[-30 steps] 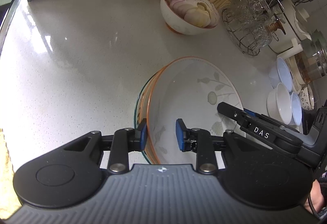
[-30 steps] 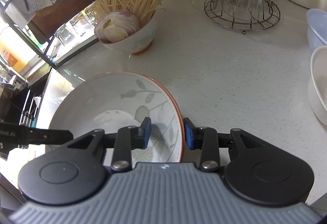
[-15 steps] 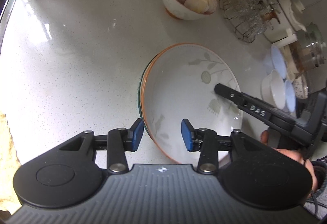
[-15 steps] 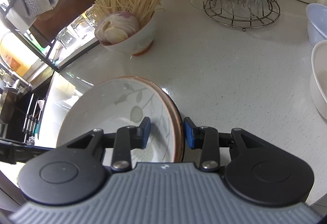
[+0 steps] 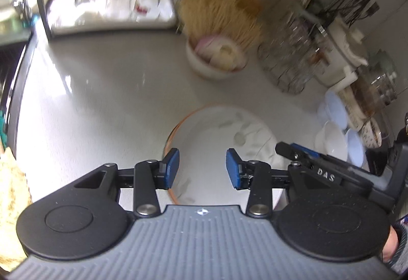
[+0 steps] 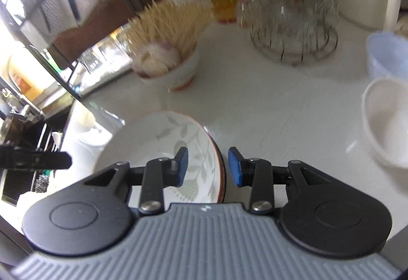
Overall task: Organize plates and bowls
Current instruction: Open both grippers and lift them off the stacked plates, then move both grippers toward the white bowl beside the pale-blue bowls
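Observation:
A stack of white leaf-patterned plates [image 5: 224, 137] with orange rims sits low over the pale counter [image 5: 102, 106]. My left gripper [image 5: 202, 169] is open above the stack's left rim, which passes under its left pad without being pressed. My right gripper [image 6: 207, 165] is shut on the stack's right rim [image 6: 220, 165], one pad inside the top plate [image 6: 158, 142] and one outside. In the left wrist view a right finger [image 5: 293, 152] reaches the stack's right edge. A left finger [image 6: 38, 161] shows at the far left of the right wrist view. Both views are blurred.
A white bowl of enoki mushrooms and onion [image 5: 216, 60] [image 6: 168, 68] stands behind the plates. Beside it is a wire rack of glasses [image 5: 293, 63] [image 6: 293, 32]. Small white and blue bowls [image 5: 331, 142] [image 6: 387, 121] sit at the right. A shelf rack [image 5: 109, 7] and sink edge [image 5: 15, 63] lie left.
My left jaws have opened off the stack's rim. Both grippers have risen, and the plates look smaller. The right pads still straddle the rim.

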`<state>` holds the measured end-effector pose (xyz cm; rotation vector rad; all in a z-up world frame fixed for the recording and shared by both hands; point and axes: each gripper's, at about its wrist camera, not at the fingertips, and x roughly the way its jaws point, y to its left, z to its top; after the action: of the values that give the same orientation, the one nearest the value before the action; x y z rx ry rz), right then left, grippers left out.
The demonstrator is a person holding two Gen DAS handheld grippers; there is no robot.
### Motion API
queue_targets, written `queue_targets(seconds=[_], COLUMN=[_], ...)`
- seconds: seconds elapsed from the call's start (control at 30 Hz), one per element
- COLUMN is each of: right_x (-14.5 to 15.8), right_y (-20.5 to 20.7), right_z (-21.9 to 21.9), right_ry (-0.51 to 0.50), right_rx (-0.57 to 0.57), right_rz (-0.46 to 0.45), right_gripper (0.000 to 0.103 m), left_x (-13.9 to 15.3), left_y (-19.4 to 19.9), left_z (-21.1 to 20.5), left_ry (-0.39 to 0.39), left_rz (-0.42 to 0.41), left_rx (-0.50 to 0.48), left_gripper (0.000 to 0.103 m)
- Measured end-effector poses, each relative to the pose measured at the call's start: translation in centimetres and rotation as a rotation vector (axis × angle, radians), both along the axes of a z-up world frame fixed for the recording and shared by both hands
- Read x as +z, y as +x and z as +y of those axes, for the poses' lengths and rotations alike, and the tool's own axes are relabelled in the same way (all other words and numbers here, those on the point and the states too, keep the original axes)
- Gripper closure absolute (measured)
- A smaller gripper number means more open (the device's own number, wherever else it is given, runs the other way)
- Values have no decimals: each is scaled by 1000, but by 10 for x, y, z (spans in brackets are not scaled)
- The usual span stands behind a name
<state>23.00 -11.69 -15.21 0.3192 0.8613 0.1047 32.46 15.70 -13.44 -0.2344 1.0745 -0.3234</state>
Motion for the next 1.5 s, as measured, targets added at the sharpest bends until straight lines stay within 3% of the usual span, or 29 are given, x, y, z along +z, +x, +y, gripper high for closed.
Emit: queue_targets(seconds=[0.27, 0.5, 0.63, 0.87, 1.07, 1.5], right_x=[63, 90, 97, 100, 91, 52], right_y=[-33, -62, -81, -105, -117, -113], right_z=[-8, -22, -36, -69, -91, -153], right_ry=[-35, -57, -84, -107, -92, -47], right_rx=[25, 28, 24, 9, -45, -232], right_rz=[-157, -208, -241, -260, -224, -114], right_gripper=[64, 64, 64, 64, 64, 64], left_x=[51, 72, 74, 66, 57, 21], left_y=[-25, -58, -75, -95, -102, -61], left_z=[-33, -66, -82, -115, -137, -194], left_ry=[43, 85, 69, 51, 33, 6], left_rz=[-145, -202, -211, -217, -202, -162], left_rx=[0, -6, 5, 26, 10, -107], left_gripper=[58, 58, 57, 57, 57, 57])
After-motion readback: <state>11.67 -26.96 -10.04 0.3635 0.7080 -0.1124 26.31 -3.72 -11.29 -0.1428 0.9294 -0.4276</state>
